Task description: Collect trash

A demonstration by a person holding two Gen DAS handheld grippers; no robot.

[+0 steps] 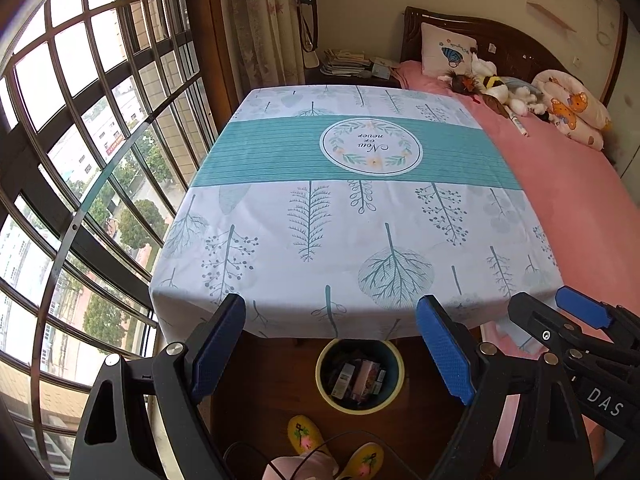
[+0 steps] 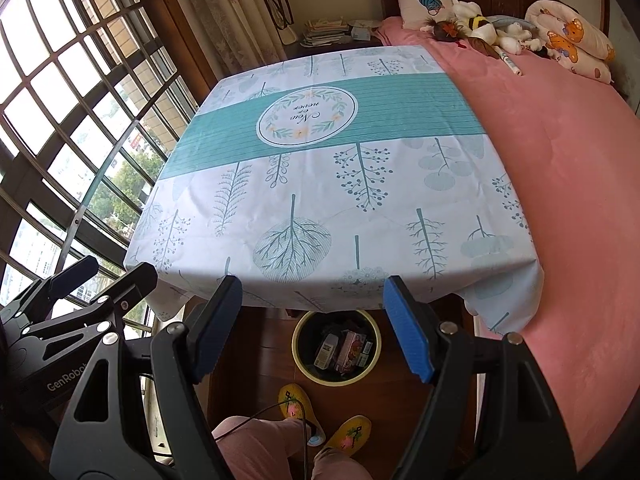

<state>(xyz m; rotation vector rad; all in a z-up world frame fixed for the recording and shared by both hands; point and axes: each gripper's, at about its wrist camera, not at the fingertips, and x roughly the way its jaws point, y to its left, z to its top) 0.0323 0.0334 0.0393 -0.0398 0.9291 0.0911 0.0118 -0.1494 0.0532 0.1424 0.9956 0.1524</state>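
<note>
The table (image 1: pixel 280 312) edge hides the bin's (image 1: pixel 324 392) far rim; its contents look like small boxes.

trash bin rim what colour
Pale yellow rim on the trash bin, inside dark; clearest in the right wrist view.

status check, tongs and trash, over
Left tongs open, empty. Right tongs open, empty. Trash boxes already in bin on floor under table. Nothing in the way.

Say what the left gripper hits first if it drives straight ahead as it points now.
Likely the near edge of the tablecloth: the open left gripper aims at it, with the trash bin lower on the floor. Depth is unclear.
</note>
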